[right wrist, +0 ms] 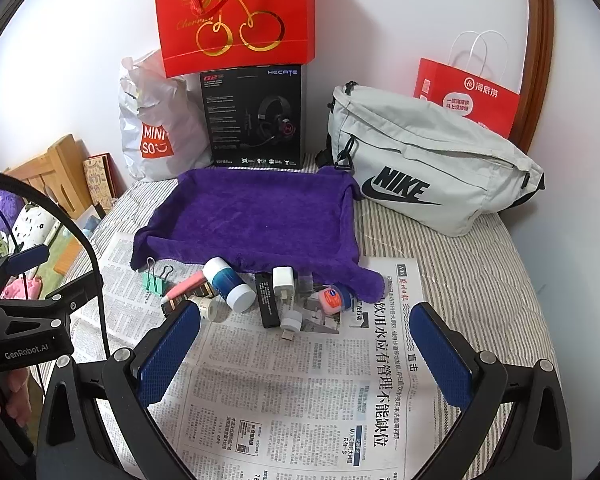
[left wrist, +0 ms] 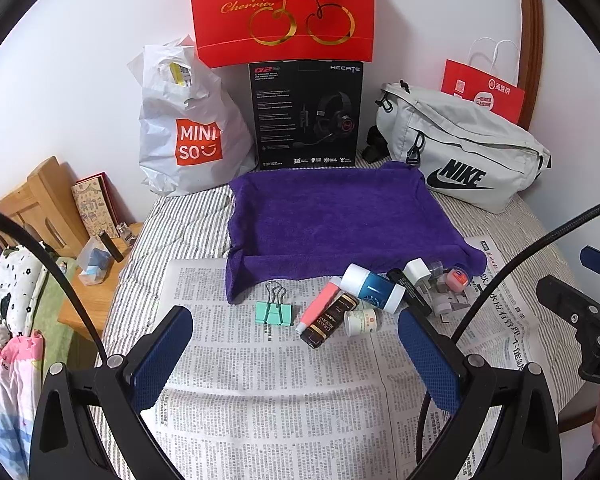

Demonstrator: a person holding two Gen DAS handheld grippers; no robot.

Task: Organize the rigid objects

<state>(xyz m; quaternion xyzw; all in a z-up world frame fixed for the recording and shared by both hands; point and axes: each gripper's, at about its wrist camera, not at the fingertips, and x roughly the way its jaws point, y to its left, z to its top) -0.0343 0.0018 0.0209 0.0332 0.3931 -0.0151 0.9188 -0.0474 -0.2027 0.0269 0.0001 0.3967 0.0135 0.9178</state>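
Several small objects lie on newspaper [left wrist: 268,380] in front of a purple towel tray [left wrist: 332,216]: a green binder clip [left wrist: 274,312], a pink tube [left wrist: 318,304], a dark brown bar [left wrist: 330,320], a small white jar [left wrist: 360,321], a blue-and-white bottle [left wrist: 374,286], a black stick [right wrist: 267,300], a white charger [right wrist: 283,281] and a pink tin [right wrist: 332,299]. My left gripper [left wrist: 294,326] is open, hovering just short of the clip and tube. My right gripper [right wrist: 304,322] is open too, near a small white plug [right wrist: 290,322].
Behind the tray stand a Miniso bag [left wrist: 188,136], a black headset box [left wrist: 306,114], a red cherry bag [left wrist: 284,12], a grey Nike bag [left wrist: 460,148] and a red paper bag [right wrist: 466,94]. A wooden bedside table [left wrist: 96,280] sits left. A person's hand [right wrist: 4,396] holds the left gripper.
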